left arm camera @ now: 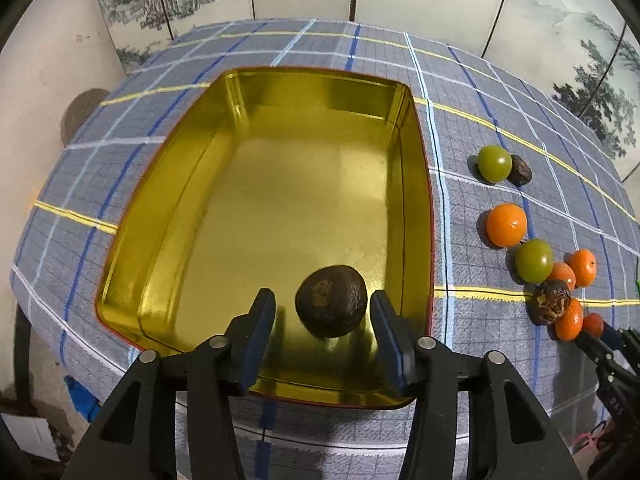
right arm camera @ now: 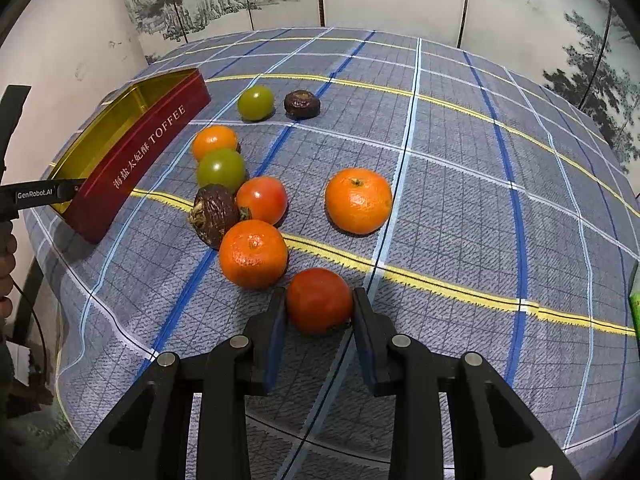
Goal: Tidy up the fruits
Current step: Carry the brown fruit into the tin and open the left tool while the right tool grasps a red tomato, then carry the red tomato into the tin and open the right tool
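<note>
A gold-lined tin (left arm camera: pixel 208 184) with red outer walls lies on the checked cloth. One dark brown wrinkled fruit (left arm camera: pixel 331 301) rests on its floor near the front wall. My left gripper (left arm camera: pixel 322 295) stands open around that fruit, with a gap at the left pad. In the right wrist view my right gripper (right arm camera: pixel 319 293) is shut on a red-orange fruit (right arm camera: pixel 319 300) on the cloth, both pads against its sides. Right of the tin (right arm camera: pixel 132 160) lie several oranges, two green fruits (right arm camera: pixel 221 169) (right arm camera: pixel 256 102) and two dark fruits (right arm camera: pixel 214 212) (right arm camera: pixel 302 104).
A painted folding screen stands behind the table. The cloth-covered table edge (right arm camera: pixel 120 336) falls away at the front and left. A large orange (right arm camera: pixel 358 200) sits alone right of the cluster. A hand (right arm camera: pixel 6 264) shows at the far left edge.
</note>
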A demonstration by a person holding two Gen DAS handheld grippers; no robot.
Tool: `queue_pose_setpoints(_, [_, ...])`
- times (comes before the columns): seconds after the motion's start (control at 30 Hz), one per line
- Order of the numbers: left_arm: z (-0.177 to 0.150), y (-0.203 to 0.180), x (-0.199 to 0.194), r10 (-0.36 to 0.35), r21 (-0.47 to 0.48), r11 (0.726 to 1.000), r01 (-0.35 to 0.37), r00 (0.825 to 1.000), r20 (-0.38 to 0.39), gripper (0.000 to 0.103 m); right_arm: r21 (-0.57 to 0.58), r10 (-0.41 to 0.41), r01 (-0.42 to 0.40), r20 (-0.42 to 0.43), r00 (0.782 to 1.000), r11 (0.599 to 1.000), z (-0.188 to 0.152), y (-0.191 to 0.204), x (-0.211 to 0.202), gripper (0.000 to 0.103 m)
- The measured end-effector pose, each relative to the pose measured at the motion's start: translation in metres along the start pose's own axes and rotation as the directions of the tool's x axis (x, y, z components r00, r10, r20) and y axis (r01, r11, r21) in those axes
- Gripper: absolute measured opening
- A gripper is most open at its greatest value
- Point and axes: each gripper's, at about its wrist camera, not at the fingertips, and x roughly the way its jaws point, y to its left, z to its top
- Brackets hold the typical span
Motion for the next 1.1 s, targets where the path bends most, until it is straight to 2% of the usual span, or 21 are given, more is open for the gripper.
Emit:
queue_pose_setpoints(0.2, [0.002,0.003,-0.012,0.017,0.004,1.000,-0.018,0.998,0.053,0.058,-0.018,-0.012,0.012,0.028,1.000,1.000,0.009,0.002,-0.007,0.029])
queue_pose_setpoints(0.3, [0.003,0.008,-0.021,0.003,-0.011,1.000,-0.002,0.997,0.080,0.059,-0.030,-0.008,0.009,0.048,0.999,1.000,0.018,0.006,-0.013,0.029])
queue_pose_setpoints(0.47, [0.004,0.029,-0.043,0.017,-0.063,0.998,-0.007,0.989,0.149,0.069,-0.076,0.029,-0.022,0.087,0.996,0.997,0.035,0.025,-0.022,0.029])
queue_pose_setpoints(0.67, [0.002,0.068,-0.064,0.067,-0.145,0.989,-0.039,0.979,0.194,0.074,-0.172,0.121,-0.100,0.119,0.985,0.980,0.061,0.068,-0.028,0.029])
queue_pose_setpoints(0.83, [-0.004,0.099,-0.074,0.127,-0.201,0.976,-0.084,0.970,0.209,0.075,-0.266,0.227,-0.189,0.121,0.966,0.945,0.082,0.117,-0.026,0.029])
queue_pose_setpoints(0.97, [-0.012,0.123,-0.075,0.192,-0.237,0.961,-0.143,0.961,0.198,0.075,-0.339,0.276,-0.230,0.092,0.957,0.912,0.094,0.159,-0.016,0.029])
queue_pose_setpoints(1.1, [-0.020,0.145,-0.073,0.216,-0.287,0.945,-0.160,0.961,0.174,0.075,-0.387,0.309,-0.268,0.047,0.950,0.882,0.104,0.194,-0.002,0.029])
